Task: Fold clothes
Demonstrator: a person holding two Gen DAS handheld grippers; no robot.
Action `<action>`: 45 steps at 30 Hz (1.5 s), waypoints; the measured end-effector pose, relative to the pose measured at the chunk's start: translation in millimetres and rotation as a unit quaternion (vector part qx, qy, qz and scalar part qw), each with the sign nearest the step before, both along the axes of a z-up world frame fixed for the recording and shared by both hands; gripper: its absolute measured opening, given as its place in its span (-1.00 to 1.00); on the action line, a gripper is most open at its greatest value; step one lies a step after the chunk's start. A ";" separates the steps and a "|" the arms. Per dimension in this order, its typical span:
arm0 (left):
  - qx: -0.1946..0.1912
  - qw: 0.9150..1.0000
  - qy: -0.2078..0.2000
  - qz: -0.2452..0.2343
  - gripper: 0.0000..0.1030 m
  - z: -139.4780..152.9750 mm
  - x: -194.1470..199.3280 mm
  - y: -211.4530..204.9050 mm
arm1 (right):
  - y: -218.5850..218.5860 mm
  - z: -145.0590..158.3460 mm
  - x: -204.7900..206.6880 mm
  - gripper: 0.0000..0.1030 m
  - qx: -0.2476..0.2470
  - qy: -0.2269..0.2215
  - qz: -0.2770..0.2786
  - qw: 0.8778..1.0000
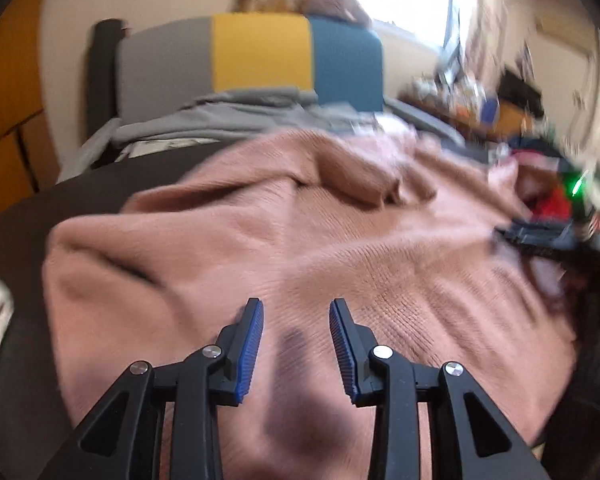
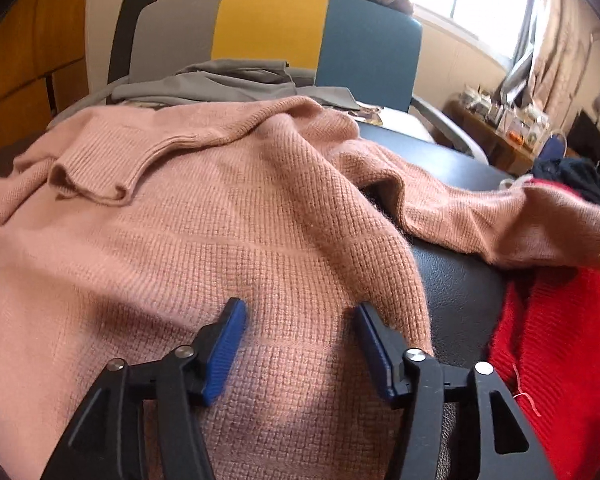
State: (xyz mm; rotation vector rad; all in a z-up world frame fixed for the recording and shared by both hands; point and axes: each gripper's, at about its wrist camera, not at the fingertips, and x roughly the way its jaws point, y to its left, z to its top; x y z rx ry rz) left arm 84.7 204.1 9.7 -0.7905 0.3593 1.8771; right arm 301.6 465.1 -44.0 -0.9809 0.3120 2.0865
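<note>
A pink knit sweater (image 2: 228, 216) lies rumpled before the chair (image 2: 276, 28), one sleeve (image 2: 500, 216) flung toward the red garment (image 2: 560, 352). Both the left gripper (image 1: 296, 320) and the right gripper (image 2: 300, 320) gape above it, holding nothing.

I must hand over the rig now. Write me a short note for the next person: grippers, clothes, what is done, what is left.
Left gripper: open, empty, above the pink sweater.
Right gripper: open, over the sweater's right edge, gripping nothing.
Sweater lies spread on the dark surface; one sleeve stretches out right, the other lies across the chest.
Red garment waits at right, grey clothes behind.
Left: right sleeve, body fold.
</note>
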 end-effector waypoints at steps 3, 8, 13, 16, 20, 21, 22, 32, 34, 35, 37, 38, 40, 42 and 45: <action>0.029 0.997 -0.023 0.062 -0.24 12.4 -22.4 -48.6 | 5.1 0.5 7.2 0.22 -0.021 0.023 -0.001 1.000; 0.029 0.980 -0.133 0.144 0.07 -11.4 -64.2 -106.6 | 2.4 1.2 3.3 0.23 -0.010 0.016 -0.001 1.000; -0.028 0.982 -0.138 0.123 0.13 -35.9 -55.3 -92.3 | 3.0 0.7 6.9 0.25 -0.016 0.024 0.000 1.000; -0.024 0.981 -0.127 0.143 0.15 -38.4 -50.6 -87.6 | 2.7 0.5 6.8 0.25 -0.016 0.024 0.000 1.000; -0.012 0.978 -0.148 0.147 -0.86 -35.9 -50.1 -85.1 | 5.5 0.6 6.9 0.26 -0.018 0.027 0.001 0.999; -0.013 0.979 -0.148 0.142 -0.83 -31.9 -50.7 -83.7 | 6.3 0.7 6.6 0.26 -0.017 0.026 0.001 0.999; -0.017 0.980 -0.144 0.137 -0.83 -27.0 -51.1 -82.0 | 6.9 0.7 6.6 0.26 -0.017 0.026 0.001 1.000; -0.133 0.983 0.053 0.114 -0.83 78.3 -111.3 -77.4 | 7.2 0.4 6.3 0.27 -0.018 0.027 0.001 0.999; -0.176 0.972 0.090 0.126 -0.83 86.7 -134.1 -82.3 | 7.2 0.3 6.1 0.27 -0.017 0.027 0.001 0.999; -0.197 0.965 0.108 0.132 -0.83 90.5 -145.6 -84.5 | 7.2 0.1 5.9 0.27 -0.017 0.026 0.001 1.000; -0.239 0.949 0.139 0.153 -0.83 93.1 -171.3 -85.6 | 7.2 -0.2 5.6 0.27 -0.016 0.025 0.001 1.000; -0.255 0.942 0.144 0.162 -0.83 90.7 -183.6 -86.4 | 7.3 -0.3 5.4 0.27 -0.016 0.025 0.001 1.000; -0.287 0.928 0.156 0.179 -0.83 85.9 -208.1 -88.0 | 7.4 -0.5 5.2 0.27 -0.015 0.024 0.001 1.000; -0.318 0.913 0.165 0.195 -0.83 79.7 -231.4 -89.6 | 7.2 -0.6 5.0 0.27 -0.014 0.023 0.001 1.000; -0.346 0.902 0.150 0.211 -0.82 51.3 -249.9 -92.0 | 6.6 -0.9 4.3 0.28 -0.012 0.020 0.000 1.000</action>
